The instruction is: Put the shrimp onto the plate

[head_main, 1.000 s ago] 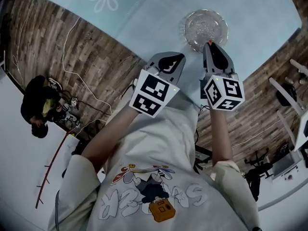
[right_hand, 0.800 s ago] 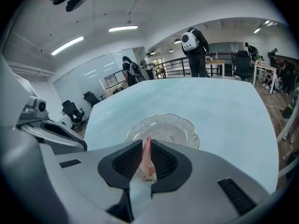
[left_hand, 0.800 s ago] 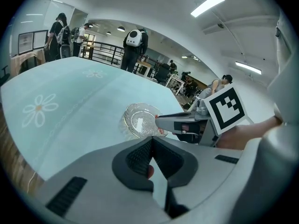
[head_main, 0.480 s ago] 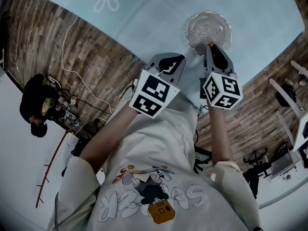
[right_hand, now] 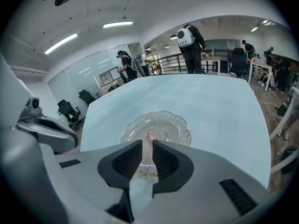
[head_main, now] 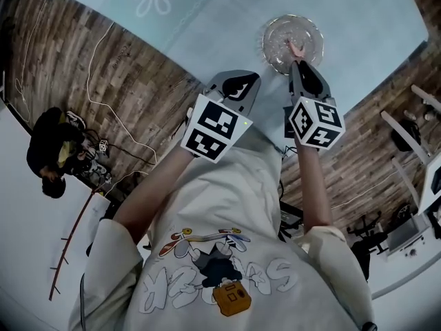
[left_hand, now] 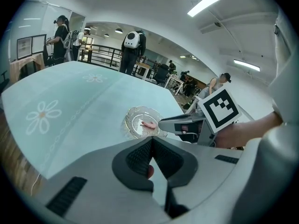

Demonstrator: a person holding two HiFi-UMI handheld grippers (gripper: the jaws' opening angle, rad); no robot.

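A clear glass plate (head_main: 307, 33) stands on the pale blue table. A pink shrimp (head_main: 295, 49) lies in it, also seen in the right gripper view as the shrimp (right_hand: 157, 137) on the plate (right_hand: 177, 125). My right gripper (head_main: 298, 64) hovers at the plate's near rim, open by a narrow gap, with the shrimp just beyond its tips (right_hand: 147, 143). My left gripper (head_main: 248, 81) hangs left of the plate, over the table's near edge. Its jaws (left_hand: 152, 140) are shut, with a small pink shrimp (left_hand: 149, 171) pinched behind the tips.
The table (head_main: 207, 19) carries a daisy-patterned cloth (left_hand: 42, 115). Wooden floor with cables (head_main: 117, 95) lies to the left. Several people stand by a railing (right_hand: 191, 36) beyond the table's far side. Chairs and equipment (head_main: 413, 136) are at the right.
My right gripper moved forward over the plate's rim and let go of the shrimp, which now lies on the plate. The left gripper shifted slightly.
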